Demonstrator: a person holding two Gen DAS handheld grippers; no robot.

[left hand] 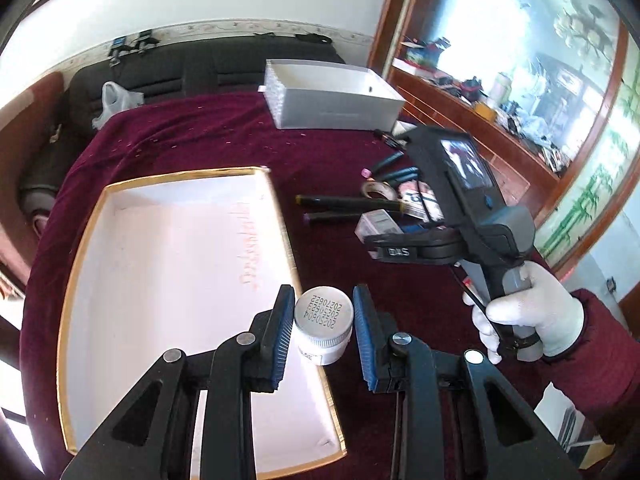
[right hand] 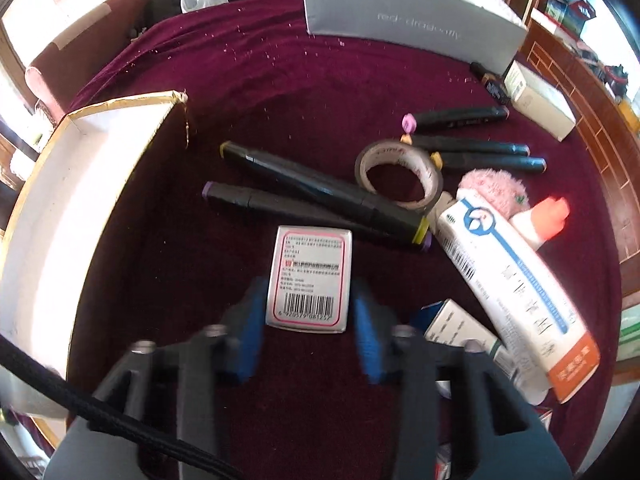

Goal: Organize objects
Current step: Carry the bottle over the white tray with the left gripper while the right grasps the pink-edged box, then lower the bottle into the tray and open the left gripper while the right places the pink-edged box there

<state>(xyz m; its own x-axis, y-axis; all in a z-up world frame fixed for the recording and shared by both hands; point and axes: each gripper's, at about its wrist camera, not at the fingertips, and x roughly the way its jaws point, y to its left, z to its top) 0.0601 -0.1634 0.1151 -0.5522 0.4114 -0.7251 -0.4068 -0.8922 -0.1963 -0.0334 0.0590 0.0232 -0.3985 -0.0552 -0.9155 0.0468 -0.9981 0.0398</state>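
My left gripper (left hand: 323, 322) holds a small white jar with a silver lid (left hand: 324, 326) between its blue pads, over the right edge of the gold-rimmed white tray (left hand: 172, 264). The left pad touches the jar; a thin gap shows at the right pad. My right gripper (right hand: 307, 312) is open around a flat silver tin with a barcode label (right hand: 309, 282) lying on the maroon cloth; gaps show on both sides. The right gripper also shows in the left wrist view (left hand: 394, 250), over the pile of objects.
Black markers (right hand: 320, 196), a tape roll (right hand: 400, 172), a long white and blue box (right hand: 516, 292), a pink fluffy item (right hand: 494, 190) and small boxes lie right of the tray. A grey box (right hand: 408, 20) stands at the back. The tray's corner (right hand: 176, 98) is at the left.
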